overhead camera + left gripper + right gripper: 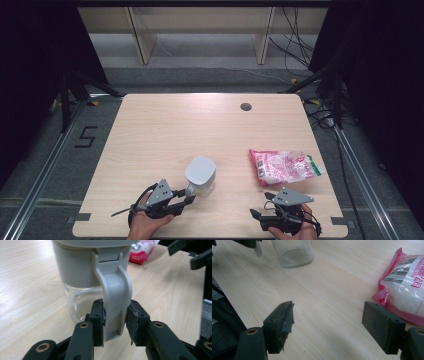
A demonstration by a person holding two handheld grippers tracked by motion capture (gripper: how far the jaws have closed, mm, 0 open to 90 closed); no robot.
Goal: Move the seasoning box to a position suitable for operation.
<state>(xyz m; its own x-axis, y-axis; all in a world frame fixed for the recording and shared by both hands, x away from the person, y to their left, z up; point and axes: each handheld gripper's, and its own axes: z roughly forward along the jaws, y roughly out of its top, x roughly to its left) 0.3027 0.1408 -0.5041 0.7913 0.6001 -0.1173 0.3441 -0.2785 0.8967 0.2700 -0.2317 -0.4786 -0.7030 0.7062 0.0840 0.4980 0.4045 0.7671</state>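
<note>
**Jug handle between our jaws, bag untouched**

Our left hand-held gripper [114, 322] straddled the handle of the lidded jug [200, 174] standing on the bench [165, 130], pads barely off it. Right hand-held gripper [332, 327] gaped empty near the pink bag [284, 167]. Filling remained ahead, we judged.

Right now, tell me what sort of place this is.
Probably a lab recording bay: a bare wooden table inside black curtains, metal rails on the floor, loose cables behind.
</note>
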